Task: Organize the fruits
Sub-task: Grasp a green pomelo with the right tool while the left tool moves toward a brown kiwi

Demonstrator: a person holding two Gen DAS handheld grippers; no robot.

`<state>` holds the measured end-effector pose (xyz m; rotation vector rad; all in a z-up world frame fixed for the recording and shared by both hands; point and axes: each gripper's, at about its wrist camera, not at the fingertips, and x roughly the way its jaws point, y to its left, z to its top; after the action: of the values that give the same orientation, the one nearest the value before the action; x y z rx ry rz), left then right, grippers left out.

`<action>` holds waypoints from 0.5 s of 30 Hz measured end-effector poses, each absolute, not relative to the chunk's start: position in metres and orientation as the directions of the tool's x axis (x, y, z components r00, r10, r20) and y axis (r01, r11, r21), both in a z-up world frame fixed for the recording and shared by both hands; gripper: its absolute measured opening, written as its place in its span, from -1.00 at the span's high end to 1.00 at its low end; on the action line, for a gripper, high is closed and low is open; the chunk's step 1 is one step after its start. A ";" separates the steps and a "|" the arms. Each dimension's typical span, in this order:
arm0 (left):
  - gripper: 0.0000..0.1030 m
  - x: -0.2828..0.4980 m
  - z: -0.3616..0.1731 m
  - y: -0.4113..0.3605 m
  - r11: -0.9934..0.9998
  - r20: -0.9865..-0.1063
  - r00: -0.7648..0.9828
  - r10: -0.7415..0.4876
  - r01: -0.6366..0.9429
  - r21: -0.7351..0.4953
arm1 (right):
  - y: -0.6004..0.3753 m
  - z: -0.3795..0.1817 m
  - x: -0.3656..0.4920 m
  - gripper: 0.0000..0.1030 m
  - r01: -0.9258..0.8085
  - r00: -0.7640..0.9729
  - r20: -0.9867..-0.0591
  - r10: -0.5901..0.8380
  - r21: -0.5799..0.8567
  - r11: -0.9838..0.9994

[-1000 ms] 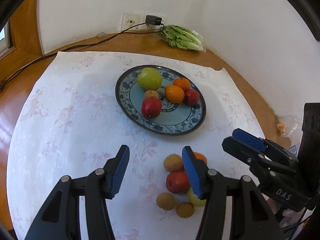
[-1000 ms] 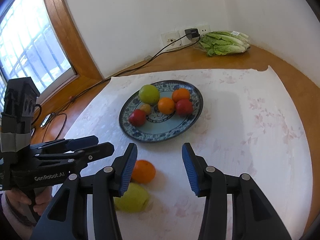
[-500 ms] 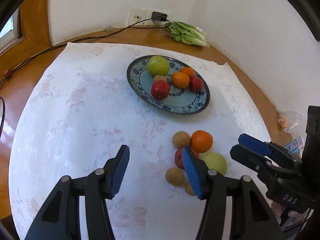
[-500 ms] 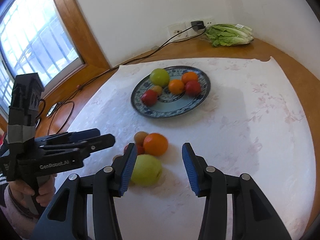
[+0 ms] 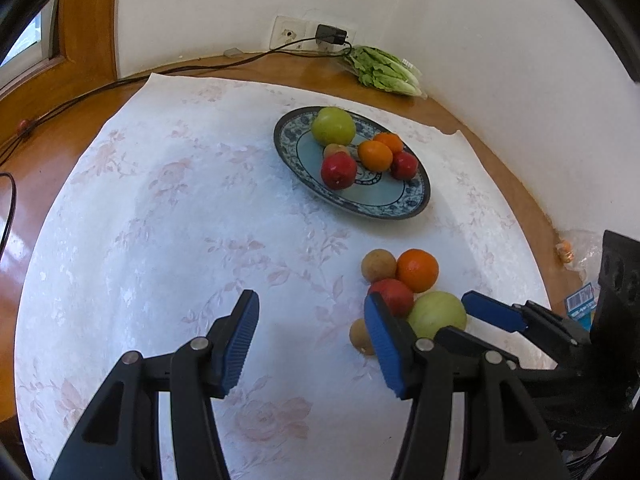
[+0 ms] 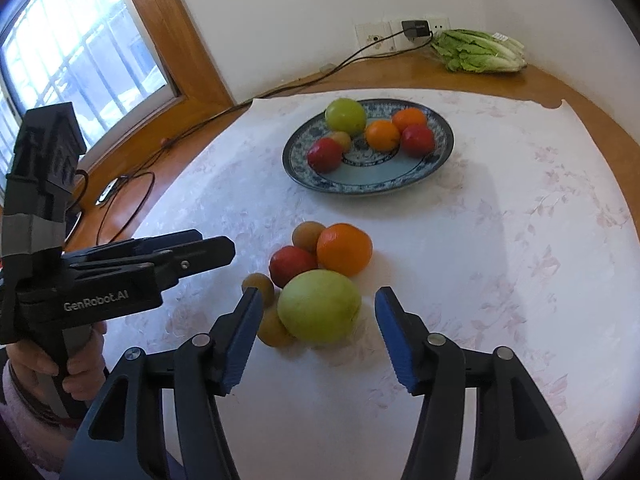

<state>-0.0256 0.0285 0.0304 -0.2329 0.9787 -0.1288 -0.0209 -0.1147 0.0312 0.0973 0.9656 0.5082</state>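
Blue ribbed pads are being shown nearest the lens in both wrist views. The right gripper (image 6: pixel 318 326) is being held with its jaws spread wide, empty, just in front of a green apple (image 6: pixel 319 306) that is lying on the cloth; whether the pads are touching the apple cannot be told. The left gripper (image 5: pixel 310 338) is likewise being held spread and empty above bare cloth, with the loose fruit just beside its right finger.

The loose cluster is being seen close together on the white floral tablecloth (image 6: pixel 520 240): behind the green apple, a red fruit (image 6: pixel 292 266) and an orange (image 6: pixel 344 249) are lying side by side, with a brown fruit (image 6: pixel 308 236) beyond them. Two further small brown fruits (image 6: pixel 260 286) are being partly hidden by the right gripper's left finger.

Farther back, well apart from the cluster, a blue-patterned plate (image 6: pixel 400 180) is being shown carrying a green fruit (image 6: pixel 345 117), two orange fruits (image 6: pixel 383 135), two red fruits (image 6: pixel 325 155) and one small brown fruit (image 6: pixel 341 140).

At the far edge of the wooden worktop (image 6: pixel 400 74), a head of lettuce (image 6: pixel 478 51) is lying against the wall beside a socket with a black plug (image 6: pixel 416 29). A window (image 6: pixel 76 60) is being seen at the left.
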 end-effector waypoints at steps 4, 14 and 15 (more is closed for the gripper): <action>-0.12 -0.025 0.027 0.031 0.967 -0.808 0.549 -0.213 -0.001 -0.255 | -0.112 0.026 -0.020 -0.15 -0.365 0.459 -0.770 0.443 0.292 0.884; -0.12 -0.023 0.022 0.033 0.968 -0.814 0.543 -0.208 -0.005 -0.251 | -0.111 0.014 -0.014 -0.15 -0.343 0.434 -0.780 0.450 0.318 0.884; -0.12 -0.024 0.022 0.033 0.968 -0.814 0.542 -0.207 -0.005 -0.250 | -0.112 0.014 -0.014 -0.15 -0.340 0.434 -0.778 0.455 0.326 0.882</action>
<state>-0.0236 0.0326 0.0216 -0.2340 0.9927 -0.1213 -0.0137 -0.1122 0.0139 0.1270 1.0069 0.4964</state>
